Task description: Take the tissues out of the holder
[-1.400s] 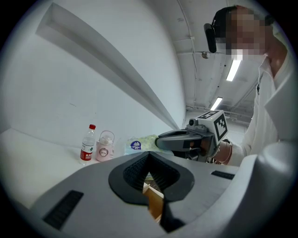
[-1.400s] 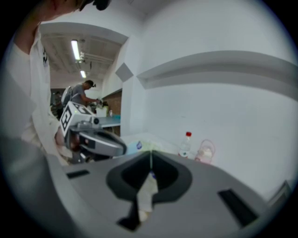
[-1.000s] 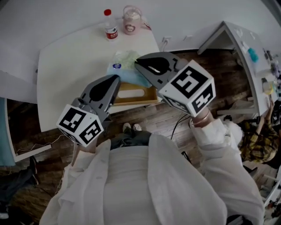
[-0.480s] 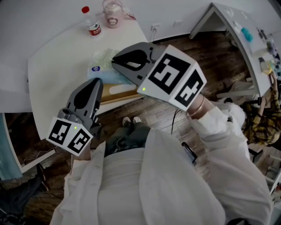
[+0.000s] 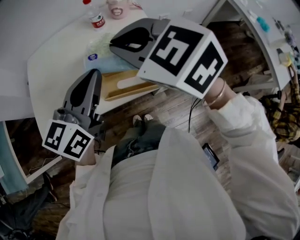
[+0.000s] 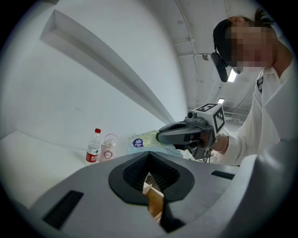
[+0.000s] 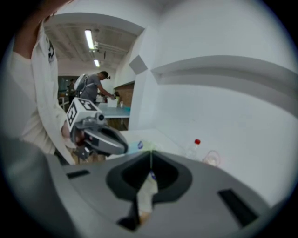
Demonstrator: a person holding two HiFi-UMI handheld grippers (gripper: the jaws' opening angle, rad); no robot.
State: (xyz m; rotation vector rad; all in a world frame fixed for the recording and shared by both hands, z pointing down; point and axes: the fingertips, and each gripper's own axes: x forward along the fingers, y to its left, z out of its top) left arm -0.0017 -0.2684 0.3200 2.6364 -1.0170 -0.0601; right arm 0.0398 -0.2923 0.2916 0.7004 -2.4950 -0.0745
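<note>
**Head view, left to right**

1. White table (image 5: 47, 65): fills the view from 9 to 12 o'clock. Wood floor (image 5: 178, 112) lies to its right and below.
2. Left gripper (image 5: 95, 72): grey, at 9 o'clock, with its marker cube toward the person. The tips point to 12 o'clock, just left of the holder. Tongs narrow: the jaws are together with nothing pinched. Its own view shows only a strip of wood through the gap behind the tips.
3. Plastic bottle (image 5: 97, 20): red cap and red label, upright at 11 o'clock on the table's far side.
4. Pinkish clear cup (image 5: 117, 6): upright just right of the bottle and apart from it.
5. Tissue pack (image 5: 97, 50): a soft pack, pale green over light blue, with a round blue label. It lies flat on the table at 11 o'clock, outside the holder and just beyond its far edge.
6. Wooden tissue holder (image 5: 112, 87): at the table's near edge, between the two grippers. Its long pale slot faces the camera.
7. Right gripper (image 5: 111, 42): at 12 o'clock, with its large marker cube nearest the camera. The tips point to 9 o'clock over the tissue pack. Tongs narrow: the jaws are closed together. Whether the tips touch the pack's wrapper cannot be told.
8. Person: white coat (image 5: 164, 187) at 6 o'clock, and shoes (image 5: 141, 120) on the floor below the table edge.
</note>
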